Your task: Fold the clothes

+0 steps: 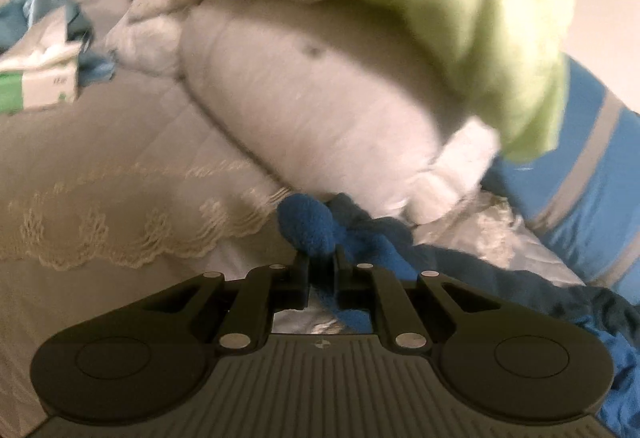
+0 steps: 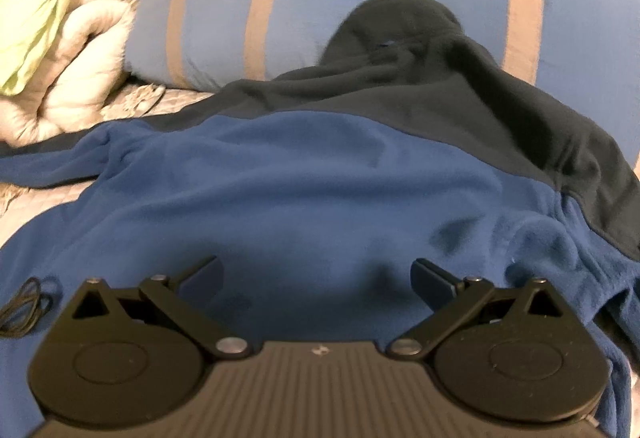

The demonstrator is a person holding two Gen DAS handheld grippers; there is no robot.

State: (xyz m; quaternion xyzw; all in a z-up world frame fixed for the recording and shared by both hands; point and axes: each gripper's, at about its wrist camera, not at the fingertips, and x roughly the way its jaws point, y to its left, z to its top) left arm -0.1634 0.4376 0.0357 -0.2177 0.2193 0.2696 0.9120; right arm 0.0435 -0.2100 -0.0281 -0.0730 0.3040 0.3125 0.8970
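The blue fleece top (image 2: 304, 174) lay spread across the bedspread (image 1: 100, 166), its dark hood (image 2: 400, 34) resting against the striped pillows (image 2: 256, 2). The left gripper (image 1: 321, 258) had its jaws pinched together on a bunched edge of the fleece, while the right gripper (image 2: 316, 274) hung over the garment's body with jaws wide apart, gripping nothing. The fabric looked thick, soft and limp — light, likely to sag and bunch when lifted, not slippery. A hem, cuff or shoulder seam seemed the surest hold.
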